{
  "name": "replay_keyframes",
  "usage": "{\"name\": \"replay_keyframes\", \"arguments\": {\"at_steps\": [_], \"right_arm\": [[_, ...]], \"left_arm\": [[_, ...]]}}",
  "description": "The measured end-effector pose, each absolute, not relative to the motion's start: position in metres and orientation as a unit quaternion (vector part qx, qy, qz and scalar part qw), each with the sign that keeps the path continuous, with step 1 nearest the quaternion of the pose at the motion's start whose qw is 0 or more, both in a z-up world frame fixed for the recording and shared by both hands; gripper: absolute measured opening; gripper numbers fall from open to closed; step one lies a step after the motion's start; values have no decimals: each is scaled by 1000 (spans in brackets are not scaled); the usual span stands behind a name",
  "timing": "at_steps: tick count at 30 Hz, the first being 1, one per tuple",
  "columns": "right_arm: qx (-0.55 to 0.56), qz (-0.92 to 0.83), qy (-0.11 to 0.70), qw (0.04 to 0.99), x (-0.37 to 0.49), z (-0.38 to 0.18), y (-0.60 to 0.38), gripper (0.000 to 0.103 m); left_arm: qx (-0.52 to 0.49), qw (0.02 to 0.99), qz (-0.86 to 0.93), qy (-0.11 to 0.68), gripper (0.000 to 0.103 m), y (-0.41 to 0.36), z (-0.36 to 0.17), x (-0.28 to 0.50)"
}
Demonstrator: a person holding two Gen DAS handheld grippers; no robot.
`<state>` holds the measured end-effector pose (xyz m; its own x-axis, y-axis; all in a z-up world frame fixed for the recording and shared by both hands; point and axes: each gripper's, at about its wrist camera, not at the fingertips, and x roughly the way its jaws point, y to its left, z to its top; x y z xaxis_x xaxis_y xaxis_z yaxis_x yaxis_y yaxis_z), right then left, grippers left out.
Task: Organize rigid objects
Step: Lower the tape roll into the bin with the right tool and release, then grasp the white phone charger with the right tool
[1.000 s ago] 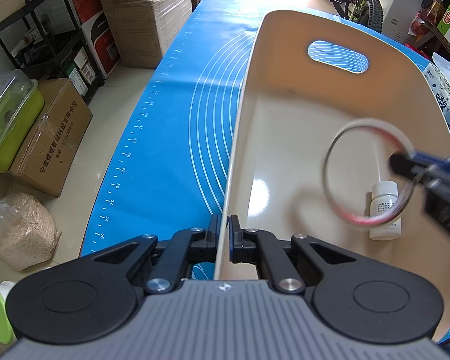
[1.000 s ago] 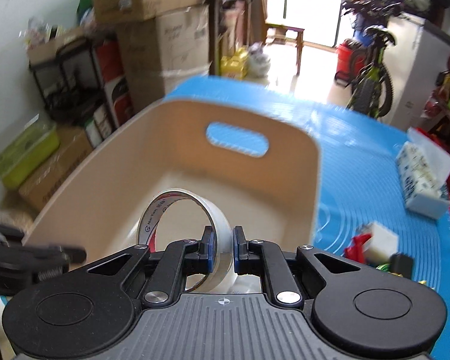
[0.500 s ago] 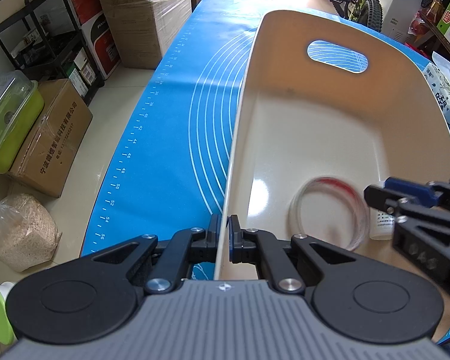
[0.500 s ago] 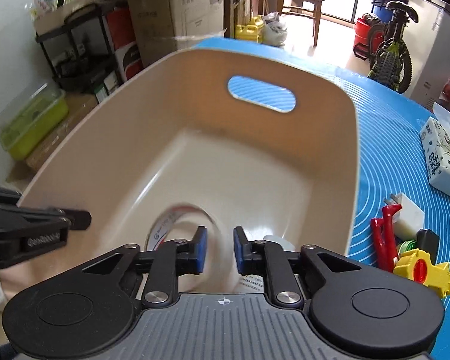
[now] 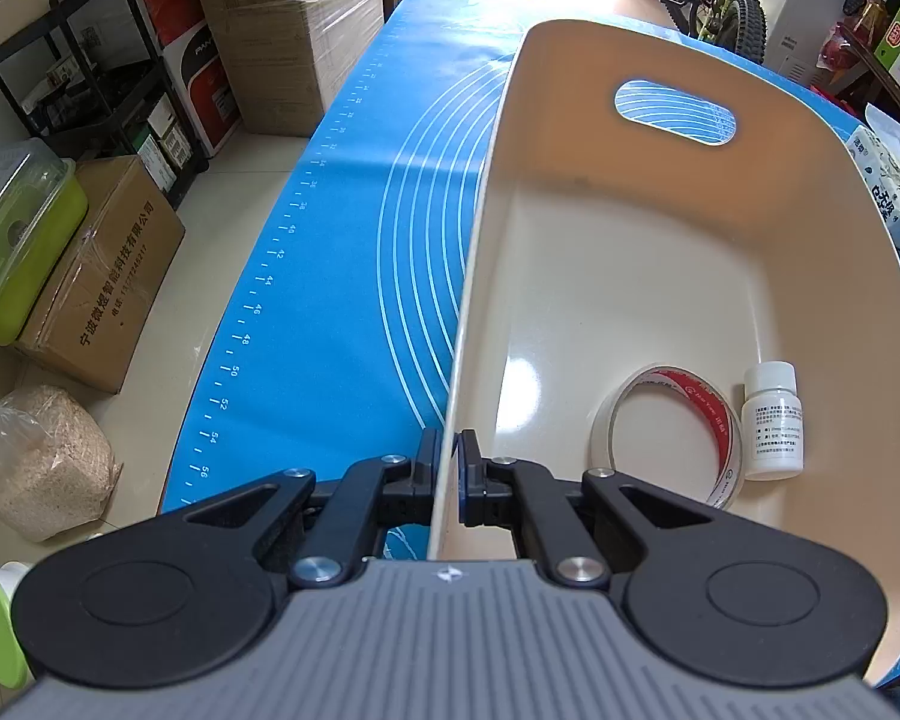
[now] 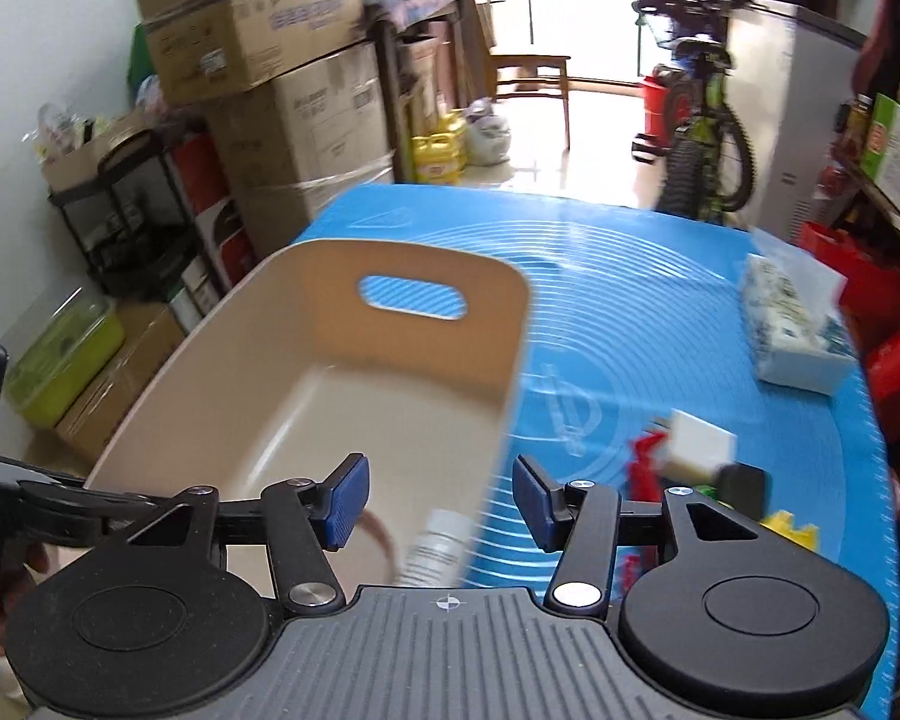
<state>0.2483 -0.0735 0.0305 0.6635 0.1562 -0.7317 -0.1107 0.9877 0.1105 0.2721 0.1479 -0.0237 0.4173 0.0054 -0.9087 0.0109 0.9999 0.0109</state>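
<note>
In the right wrist view the cream bin (image 6: 306, 360) serves as landmark: its near end is hidden behind the right gripper (image 6: 441, 501), and its right wall smears with motion blur. Inside it, the tape roll (image 6: 378, 531) shows only as a thin arc and the white bottle (image 6: 435, 549) is blurred, its label unreadable. Right of the bin, the red, white, black and yellow small items (image 6: 699, 468) are blurred and partly covered, so what they are cannot be told. In the left wrist view the bin's near left wall disappears between the left gripper (image 5: 447, 477) fingers, and the tissue pack (image 5: 885, 192) beyond the bin is cut by the frame edge.
</note>
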Motion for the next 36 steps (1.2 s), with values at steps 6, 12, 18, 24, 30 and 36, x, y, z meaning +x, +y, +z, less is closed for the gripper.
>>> {"name": "replay_keyframes", "arguments": {"at_steps": [6, 12, 18, 24, 30, 36], "right_arm": [[20, 34, 417, 908, 229, 18, -111, 63], [14, 2, 451, 893, 212, -15, -134, 63], [7, -4, 463, 886, 211, -36, -137, 62], [-16, -16, 464, 885, 220, -48, -134, 62], [-37, -30, 466, 884, 227, -62, -129, 54], [-78, -64, 460, 882, 227, -81, -113, 54]], "left_arm": [[7, 842, -1, 540, 7, 147, -24, 271], [7, 842, -2, 540, 7, 147, -24, 271], [7, 842, -1, 540, 7, 147, -24, 271], [8, 842, -1, 540, 7, 148, -24, 271], [8, 842, -1, 540, 7, 148, -24, 271], [8, 842, -1, 540, 7, 149, -24, 270]]}}
